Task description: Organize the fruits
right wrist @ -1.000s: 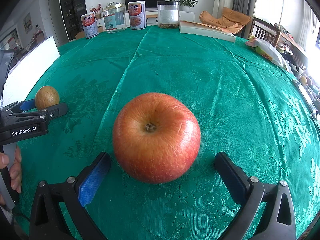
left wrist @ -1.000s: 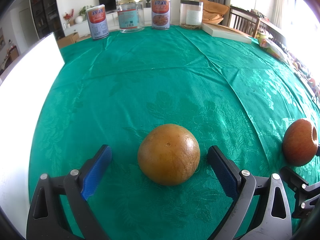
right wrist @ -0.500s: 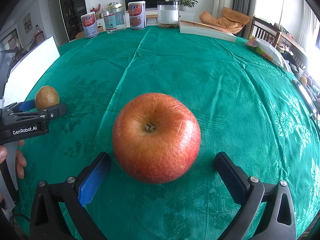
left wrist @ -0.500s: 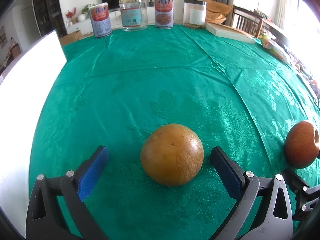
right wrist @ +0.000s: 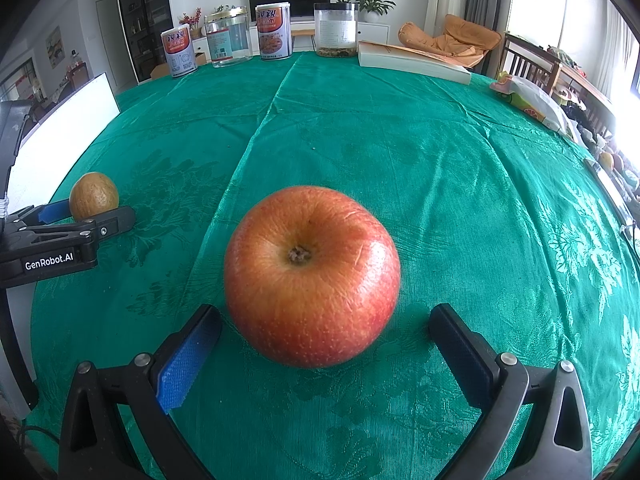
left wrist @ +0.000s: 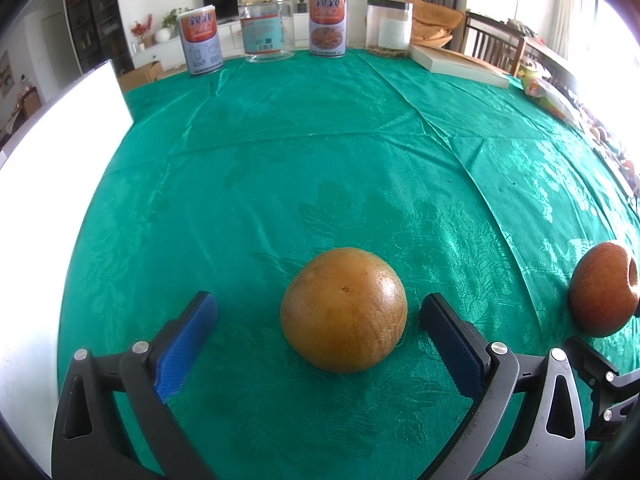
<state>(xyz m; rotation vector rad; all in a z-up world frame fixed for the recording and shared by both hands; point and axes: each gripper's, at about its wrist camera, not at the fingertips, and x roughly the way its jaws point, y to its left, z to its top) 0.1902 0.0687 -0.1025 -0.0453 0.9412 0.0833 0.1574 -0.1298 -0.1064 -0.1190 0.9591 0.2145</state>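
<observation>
A brownish orange [left wrist: 344,310] rests on the green tablecloth [left wrist: 320,160], between the wide-apart fingers of my left gripper [left wrist: 318,326]; neither blue pad touches it. In the right wrist view a red apple [right wrist: 312,276] sits stem-up on the cloth, and my right gripper [right wrist: 324,334] stands open around it with gaps on both sides. The apple [left wrist: 604,288] also shows at the right edge of the left wrist view. The orange [right wrist: 94,196] and the left gripper's body lie at the left of the right wrist view.
Two tins [left wrist: 200,42] [left wrist: 328,24], a clear jar [left wrist: 266,26] and another jar [left wrist: 390,26] line the table's far edge. A flat book [left wrist: 460,66] lies at the back right, a white board [left wrist: 52,152] along the left, and packets [right wrist: 532,100] at the right edge.
The left gripper's fingers have spread a little wider around the orange. The apple and the right gripper have not moved.
</observation>
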